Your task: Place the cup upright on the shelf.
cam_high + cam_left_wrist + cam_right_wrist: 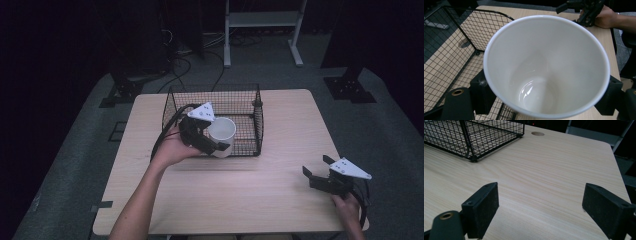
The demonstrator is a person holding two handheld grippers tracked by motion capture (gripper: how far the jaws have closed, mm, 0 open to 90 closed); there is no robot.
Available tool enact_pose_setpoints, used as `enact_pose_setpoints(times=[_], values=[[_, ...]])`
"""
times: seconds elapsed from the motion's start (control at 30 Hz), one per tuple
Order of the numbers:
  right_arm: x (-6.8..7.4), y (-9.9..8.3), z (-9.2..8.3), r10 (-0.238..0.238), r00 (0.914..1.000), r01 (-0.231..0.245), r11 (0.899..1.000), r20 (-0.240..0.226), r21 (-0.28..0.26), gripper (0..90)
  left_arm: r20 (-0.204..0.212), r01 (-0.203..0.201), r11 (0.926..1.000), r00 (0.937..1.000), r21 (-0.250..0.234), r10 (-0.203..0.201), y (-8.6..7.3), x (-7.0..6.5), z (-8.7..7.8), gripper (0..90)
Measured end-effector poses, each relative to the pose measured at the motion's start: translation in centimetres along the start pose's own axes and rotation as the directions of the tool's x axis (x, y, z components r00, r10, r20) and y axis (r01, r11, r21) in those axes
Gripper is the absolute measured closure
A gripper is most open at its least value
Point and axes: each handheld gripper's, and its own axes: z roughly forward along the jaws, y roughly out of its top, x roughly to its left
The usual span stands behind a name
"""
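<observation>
My left gripper (218, 142) is shut on a white, empty cup (222, 128), holding it in the air over the front edge of a black wire basket (215, 90). In the left gripper view the cup (546, 65) opens toward the camera, with a black pad pressed against each side of it, and the basket (461, 37) lies below and to the left. My right gripper (316, 166) rests low at the table's front right, well apart from the cup. Its jaws (544, 207) stand wide open over bare wood with nothing between them.
The basket stands on the far middle of a light wooden table (280, 150); its near corner (474, 135) appears in the right gripper view. A round cable hole (537, 133) lies beyond it. The right hand with its gripper (586, 10) is in the left gripper view. Cables and stand feet lie on the floor behind.
</observation>
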Motion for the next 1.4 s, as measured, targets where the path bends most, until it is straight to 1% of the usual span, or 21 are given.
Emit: enact_pose_setpoints(times=[0.4, 0.43, 0.47, 0.57, 0.63, 0.67, 0.7, 0.87, 1.13, 1.23, 1.3, 1.4], values=[[0.0, 0.0, 0.0, -0.001, 1.0000, 0.001, 1.000, -0.001, -0.001, 13.1, -0.007, 0.005, 0.9999, 1.0000, 0.015, -0.005, 0.9, 1.6, 0.3, 20.7], [0.0, 0.0, 0.0, 0.001, 1.0000, -0.001, 1.000, -0.002, -0.001, 13.1, -0.011, 0.007, 0.9998, 0.9999, 0.017, -0.007, 1.0, 2.0, 0.3, 20.6], [0.0, 0.0, 0.0, 0.001, 1.0000, -0.001, 1.000, -0.002, -0.001, 13.1, -0.011, 0.007, 0.9998, 0.9999, 0.017, -0.007, 1.0, 2.0, 0.3, 20.6], [0.0, 0.0, 0.0, 0.001, 1.0000, -0.001, 1.000, -0.002, -0.002, 13.1, -0.017, 0.011, 0.9996, 0.9998, 0.028, -0.010, 1.2, 2.5, 0.6, 20.6], [0.0, 0.0, 0.0, 0.001, 1.0000, -0.001, 1.000, -0.003, -0.002, 13.1, -0.014, 0.015, 0.9993, 0.9998, 0.034, -0.015, 1.3, 3.1, 0.8, 20.7], [0.0, 0.0, 0.0, 0.001, 1.0000, -0.001, 1.000, -0.003, -0.002, 13.1, -0.014, 0.015, 0.9993, 0.9998, 0.034, -0.015, 1.3, 3.1, 0.8, 20.6], [0.0, 0.0, 0.0, 0.002, 1.0000, -0.002, 1.000, -0.003, -0.002, 13.1, -0.016, 0.023, 0.9992, 0.9996, 0.034, -0.023, 1.4, 3.4, 0.9, 20.6], [0.0, 0.0, 0.0, 0.001, 1.0000, -0.001, 1.000, -0.003, -0.002, 13.1, -0.019, 0.024, 0.9989, 0.9996, 0.041, -0.023, 1.6, 4.1, 1.2, 20.6], [0.0, 0.0, 0.0, 0.001, 1.0000, -0.001, 1.000, -0.004, -0.003, 13.1, -0.035, 0.036, 0.9985, 0.9988, 0.041, -0.035, 1.8, 5.2, 1.3, 20.6], [0.0, 0.0, 0.0, 0.001, 1.0000, -0.001, 1.000, -0.005, -0.003, 13.1, -0.038, 0.044, 0.9978, 0.9984, 0.050, -0.042, 1.9, 5.7, 1.3, 20.6], [0.0, 0.0, 0.0, 0.000, 1.0000, 0.000, 1.000, -0.004, -0.004, 13.1, -0.045, 0.048, 0.9980, 0.9979, 0.042, -0.046, 1.9, 6.0, 1.3, 20.7], [0.0, 0.0, 0.0, 0.000, 1.0000, 0.000, 1.000, -0.005, -0.004, 13.1, -0.045, 0.052, 0.9978, 0.9977, 0.041, -0.050, 1.8, 6.3, 1.4, 20.6]])
